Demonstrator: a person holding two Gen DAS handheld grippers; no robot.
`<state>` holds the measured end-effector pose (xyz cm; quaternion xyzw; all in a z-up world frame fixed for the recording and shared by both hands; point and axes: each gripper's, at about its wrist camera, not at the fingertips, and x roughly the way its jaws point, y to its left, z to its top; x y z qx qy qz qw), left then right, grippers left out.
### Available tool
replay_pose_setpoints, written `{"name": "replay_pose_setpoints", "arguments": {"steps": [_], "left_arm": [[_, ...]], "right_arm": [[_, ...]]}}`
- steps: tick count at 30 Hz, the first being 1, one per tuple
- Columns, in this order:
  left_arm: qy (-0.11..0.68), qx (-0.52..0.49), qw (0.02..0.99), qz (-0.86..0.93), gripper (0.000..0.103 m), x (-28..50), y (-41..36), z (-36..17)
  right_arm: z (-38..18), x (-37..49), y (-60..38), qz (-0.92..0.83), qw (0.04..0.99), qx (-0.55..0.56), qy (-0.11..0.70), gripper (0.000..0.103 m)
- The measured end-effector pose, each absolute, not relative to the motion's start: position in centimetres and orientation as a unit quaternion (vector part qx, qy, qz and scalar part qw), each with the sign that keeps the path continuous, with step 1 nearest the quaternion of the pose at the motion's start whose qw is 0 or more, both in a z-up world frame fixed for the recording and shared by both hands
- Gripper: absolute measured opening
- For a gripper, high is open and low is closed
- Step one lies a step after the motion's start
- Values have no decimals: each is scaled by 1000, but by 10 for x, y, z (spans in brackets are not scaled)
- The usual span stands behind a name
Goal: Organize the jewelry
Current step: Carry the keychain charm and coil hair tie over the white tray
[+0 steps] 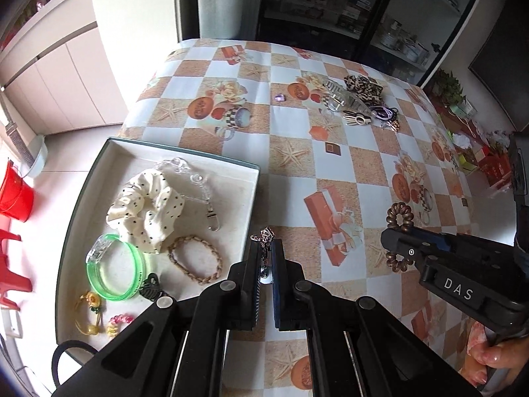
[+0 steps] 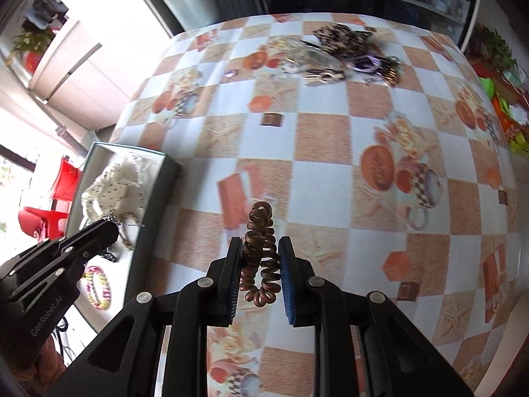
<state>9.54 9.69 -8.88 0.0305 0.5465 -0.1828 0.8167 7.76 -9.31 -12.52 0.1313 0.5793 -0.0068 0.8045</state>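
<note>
Right wrist | right claw clamped on springy coil hair tie | left claw pinching light chain charm | tray at nine o'clock

Tablecloth mid-span bare; tray left, jewelry pile far edge.

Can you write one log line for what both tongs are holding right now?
left tongs: shut on small metal charm | right tongs: shut on brown spiral hair tie | tray: holds scrunchie, bracelets
</note>
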Motion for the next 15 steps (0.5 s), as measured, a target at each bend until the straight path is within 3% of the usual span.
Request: {"name": "replay_pose_setpoints", "arguments": {"steps": [15], "left_arm": [[565,-16,821,-84,9,91,208,-107]], "right_arm": [[-127,110,14,92,796,87,592,24]]}}
